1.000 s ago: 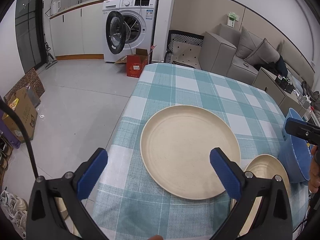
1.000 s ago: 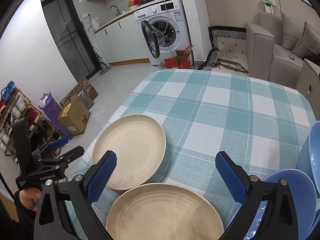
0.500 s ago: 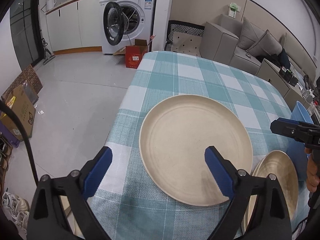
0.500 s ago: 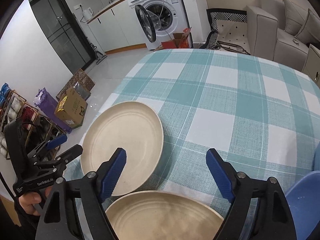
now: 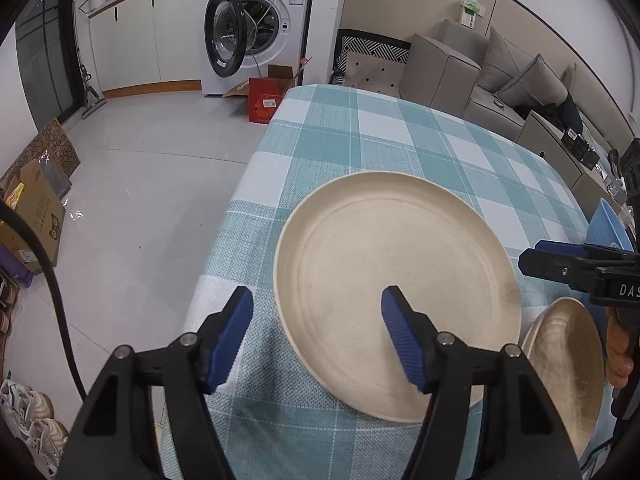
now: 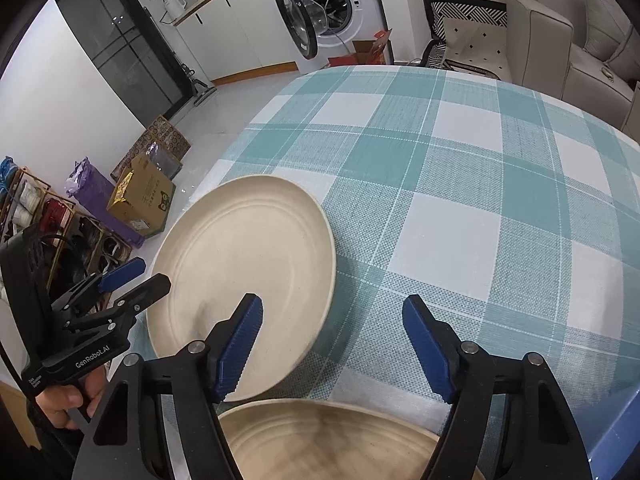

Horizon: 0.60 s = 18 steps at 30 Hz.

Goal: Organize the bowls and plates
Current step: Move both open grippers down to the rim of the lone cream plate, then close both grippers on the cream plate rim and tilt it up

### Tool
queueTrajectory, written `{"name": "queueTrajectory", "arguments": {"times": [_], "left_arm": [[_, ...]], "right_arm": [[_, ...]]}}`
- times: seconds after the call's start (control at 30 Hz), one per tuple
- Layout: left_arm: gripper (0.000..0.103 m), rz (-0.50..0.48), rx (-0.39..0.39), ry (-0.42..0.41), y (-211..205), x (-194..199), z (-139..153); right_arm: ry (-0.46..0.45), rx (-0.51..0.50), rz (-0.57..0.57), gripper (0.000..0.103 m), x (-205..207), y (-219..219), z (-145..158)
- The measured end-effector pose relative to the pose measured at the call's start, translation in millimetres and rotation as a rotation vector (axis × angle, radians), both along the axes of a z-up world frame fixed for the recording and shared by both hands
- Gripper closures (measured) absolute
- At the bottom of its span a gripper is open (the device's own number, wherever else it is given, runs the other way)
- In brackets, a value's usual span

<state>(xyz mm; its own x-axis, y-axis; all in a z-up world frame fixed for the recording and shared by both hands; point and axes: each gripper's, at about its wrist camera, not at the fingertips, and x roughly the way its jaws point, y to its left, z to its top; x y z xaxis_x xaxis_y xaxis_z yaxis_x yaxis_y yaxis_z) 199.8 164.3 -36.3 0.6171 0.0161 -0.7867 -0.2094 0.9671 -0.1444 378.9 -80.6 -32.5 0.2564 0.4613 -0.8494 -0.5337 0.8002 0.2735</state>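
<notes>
A large cream plate (image 5: 396,280) lies flat near the left edge of the checked table (image 5: 400,140); it also shows in the right wrist view (image 6: 248,272). My left gripper (image 5: 316,336) is open, its jaws straddling the plate's near-left rim. A second cream plate (image 5: 568,376) lies to the right; in the right wrist view this plate (image 6: 320,444) sits just under my right gripper (image 6: 332,348), which is open and empty. A blue dish (image 5: 608,224) stands further right, its edge showing in the right wrist view (image 6: 616,436).
The table's left edge drops to a tiled floor (image 5: 140,184). A washing machine (image 5: 256,28) with its door open, a red box (image 5: 266,100) and cardboard boxes (image 5: 32,208) stand beyond. A grey sofa (image 5: 472,76) is at the far right.
Both grippers have moved forward and lower toward the plates and their jaws have narrowed. The left gripper's right finger is now over the large plate.
</notes>
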Motion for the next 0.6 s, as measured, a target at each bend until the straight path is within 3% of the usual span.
{"name": "queueTrajectory", "arguments": {"times": [0.17,0.33,0.6], "left_arm": [[0.044,-0.006,-0.005,0.011,0,1,-4],[0.050,-0.013,-0.017,0.015,1,3,-5],[0.056,-0.003,-0.030,0.031,4,2,-10]], "right_arm": [[0.018,-0.010,0.013,0.037,3,8,-7],[0.053,-0.029,0.014,0.055,7,15,-17],[0.061,-0.030,0.016,0.056,10,18,-24]]}}
